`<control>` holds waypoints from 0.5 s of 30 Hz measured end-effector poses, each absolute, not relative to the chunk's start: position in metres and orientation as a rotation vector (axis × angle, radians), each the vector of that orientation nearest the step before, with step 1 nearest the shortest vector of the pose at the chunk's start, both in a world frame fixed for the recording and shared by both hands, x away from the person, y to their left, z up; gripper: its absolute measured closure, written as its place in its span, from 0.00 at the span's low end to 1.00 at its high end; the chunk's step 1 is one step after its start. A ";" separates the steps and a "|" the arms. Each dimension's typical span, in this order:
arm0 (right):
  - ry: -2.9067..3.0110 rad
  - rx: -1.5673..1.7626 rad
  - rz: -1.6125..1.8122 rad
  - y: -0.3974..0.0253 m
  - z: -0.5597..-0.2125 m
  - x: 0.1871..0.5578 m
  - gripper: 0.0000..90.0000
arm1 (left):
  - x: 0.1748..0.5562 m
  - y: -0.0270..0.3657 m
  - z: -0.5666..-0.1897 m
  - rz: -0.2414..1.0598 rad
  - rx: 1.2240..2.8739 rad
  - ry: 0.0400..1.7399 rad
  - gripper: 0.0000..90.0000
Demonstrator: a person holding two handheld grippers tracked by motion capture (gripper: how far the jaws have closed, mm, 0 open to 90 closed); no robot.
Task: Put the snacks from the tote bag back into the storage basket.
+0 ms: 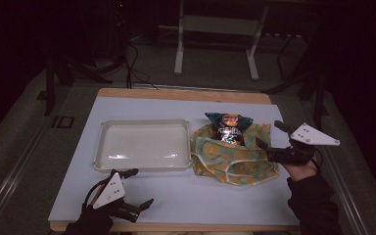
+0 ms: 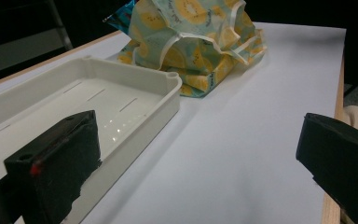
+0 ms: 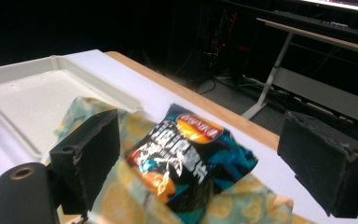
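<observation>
A dark blue snack bag lies on top of a crumpled yellow and teal cloth bag right of centre on the table. Just left of the cloth sits an empty white tray. My right gripper is open at the cloth's right edge, its jaws pointing at the snack bag with nothing between them. Near the table's front left, my left gripper is open and empty, just in front of the tray's front rim.
A white board covers the wooden table. Bare board lies in front of the tray and cloth. Beyond the table's far edge are a dark floor, cables and a white frame stand.
</observation>
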State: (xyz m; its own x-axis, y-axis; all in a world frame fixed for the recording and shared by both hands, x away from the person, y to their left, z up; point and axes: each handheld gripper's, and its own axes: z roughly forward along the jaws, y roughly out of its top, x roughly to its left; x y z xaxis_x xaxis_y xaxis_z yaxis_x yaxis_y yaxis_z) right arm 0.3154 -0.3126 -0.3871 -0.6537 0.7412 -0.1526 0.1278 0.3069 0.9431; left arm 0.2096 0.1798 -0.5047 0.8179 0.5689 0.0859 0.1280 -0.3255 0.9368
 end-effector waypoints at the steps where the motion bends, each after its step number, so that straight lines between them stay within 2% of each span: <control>1: 1.994 0.764 1.362 -0.312 -0.386 0.319 0.15 | 0.210 0.180 -0.505 0.489 1.876 0.526 0.00; 10: 1.965 0.772 1.366 -0.310 -0.377 0.350 0.16 | 0.209 0.180 -0.505 0.490 1.877 0.525 0.00; 12: 1.972 0.776 1.361 -0.310 -0.378 0.357 0.20 | 0.209 0.180 -0.505 0.493 1.878 0.526 0.00; 15: 1.995 0.773 1.356 -0.311 -0.380 0.370 0.20 | 0.210 0.181 -0.505 0.495 1.877 0.528 0.00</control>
